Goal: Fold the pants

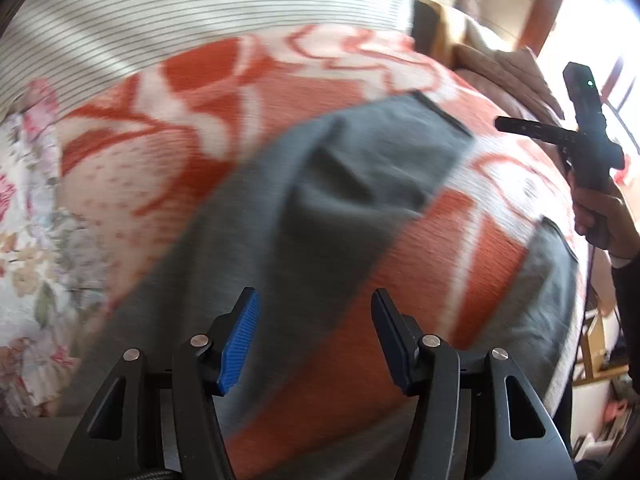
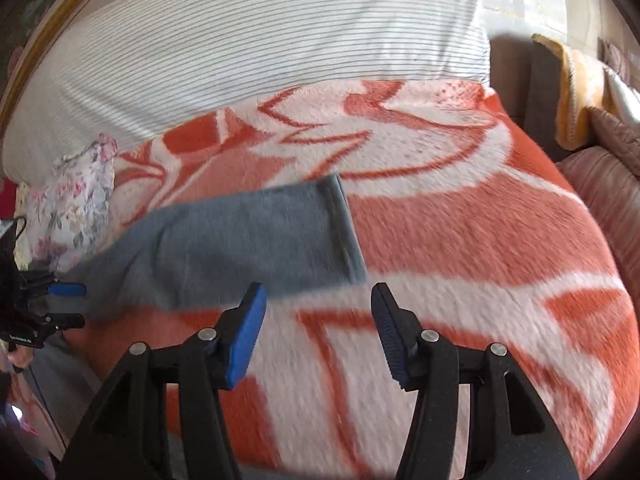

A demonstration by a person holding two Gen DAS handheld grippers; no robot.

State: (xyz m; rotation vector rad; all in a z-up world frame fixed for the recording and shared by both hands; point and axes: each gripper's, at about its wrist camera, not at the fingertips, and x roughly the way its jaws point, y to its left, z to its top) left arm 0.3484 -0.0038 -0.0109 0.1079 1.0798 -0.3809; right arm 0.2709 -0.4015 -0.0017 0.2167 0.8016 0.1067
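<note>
Grey pants lie spread on an orange and white blanket on a bed. One leg runs to a hem at the far side; the other leg lies to the right. My left gripper is open and empty just above the pants near the waist. In the right wrist view one grey leg lies flat, its hem toward the right. My right gripper is open and empty above the blanket, beside that leg's hem. It shows in the left wrist view, and the left gripper shows at the left edge.
A striped pillow lies at the head of the bed. A floral cloth sits at the left edge of the blanket. Brown and yellow cushions lie to the right. A window is behind them.
</note>
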